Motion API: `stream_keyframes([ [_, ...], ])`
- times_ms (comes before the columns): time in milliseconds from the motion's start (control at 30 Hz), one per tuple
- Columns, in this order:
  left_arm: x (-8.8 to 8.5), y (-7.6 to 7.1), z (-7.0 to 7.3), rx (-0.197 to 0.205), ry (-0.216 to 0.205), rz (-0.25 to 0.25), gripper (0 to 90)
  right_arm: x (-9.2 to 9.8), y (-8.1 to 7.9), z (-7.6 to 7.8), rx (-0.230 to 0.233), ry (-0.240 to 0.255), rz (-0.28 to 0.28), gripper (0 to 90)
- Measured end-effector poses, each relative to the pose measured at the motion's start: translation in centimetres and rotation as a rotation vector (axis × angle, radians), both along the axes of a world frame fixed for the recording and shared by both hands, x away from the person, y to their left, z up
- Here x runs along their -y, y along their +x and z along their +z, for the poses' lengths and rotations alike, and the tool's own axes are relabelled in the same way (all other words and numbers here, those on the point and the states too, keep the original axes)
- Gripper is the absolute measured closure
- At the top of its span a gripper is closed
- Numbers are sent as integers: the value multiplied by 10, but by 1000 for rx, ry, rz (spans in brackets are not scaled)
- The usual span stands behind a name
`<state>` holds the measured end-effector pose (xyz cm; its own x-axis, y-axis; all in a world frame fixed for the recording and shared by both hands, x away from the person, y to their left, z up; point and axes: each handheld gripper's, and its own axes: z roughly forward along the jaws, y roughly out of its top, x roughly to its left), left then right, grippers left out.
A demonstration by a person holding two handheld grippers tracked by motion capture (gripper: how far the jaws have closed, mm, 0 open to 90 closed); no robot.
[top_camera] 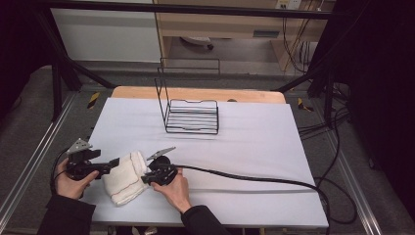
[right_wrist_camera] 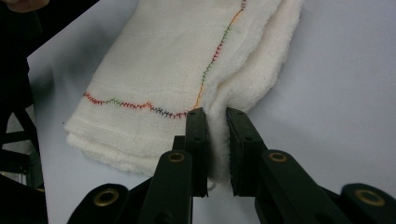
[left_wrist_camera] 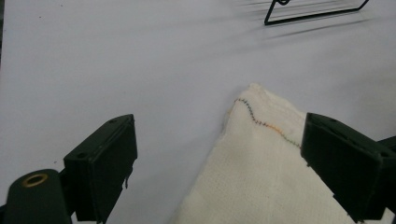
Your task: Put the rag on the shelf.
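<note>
A folded white towel [top_camera: 126, 177] with coloured stitching lies on the white table cover [top_camera: 254, 142] near the front left. My right gripper [top_camera: 145, 177] sits at the towel's right side. In the right gripper view the towel [right_wrist_camera: 163, 70] has its thick folded edge pinched between the jaws of that gripper [right_wrist_camera: 217, 116], which is shut on it. My left gripper [top_camera: 115, 162] is at the towel's left side. In the left gripper view its jaws [left_wrist_camera: 219, 140] stand wide open, with a corner of the towel [left_wrist_camera: 252, 172] lying between them and reaching the right-hand jaw.
A black wire rack [top_camera: 192, 117] stands at the back middle of the table, and its base [left_wrist_camera: 317, 11] shows at the top of the left gripper view. A black cable [top_camera: 244, 177] trails right from my right gripper across the cover. Metal frame rails run along both sides.
</note>
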<state>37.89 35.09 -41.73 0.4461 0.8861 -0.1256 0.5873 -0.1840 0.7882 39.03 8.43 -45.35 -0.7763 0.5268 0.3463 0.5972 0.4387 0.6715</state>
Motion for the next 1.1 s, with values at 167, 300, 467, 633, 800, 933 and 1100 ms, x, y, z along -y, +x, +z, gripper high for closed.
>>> stream_keyframes([
  [167,-1,-1,1,3,-1,2,108,2,-1,4,8,-5,-2,814],
  [300,-1,-1,1,-5,-6,6,108,8,-3,12,29,-27,-9,818],
  [467,0,-3,-1,-25,-9,4,117,15,-8,13,41,-55,-16,817],
  [633,-3,-11,-7,-59,0,27,183,15,-4,12,101,-52,11,624],
  [800,-10,-21,-12,-89,15,71,352,12,19,21,175,24,-10,438],
  [933,-8,-20,-15,-120,23,61,502,-5,40,17,194,3,-12,419],
  [1100,-7,-16,-24,-179,7,48,608,-19,54,11,199,-25,-17,423],
])
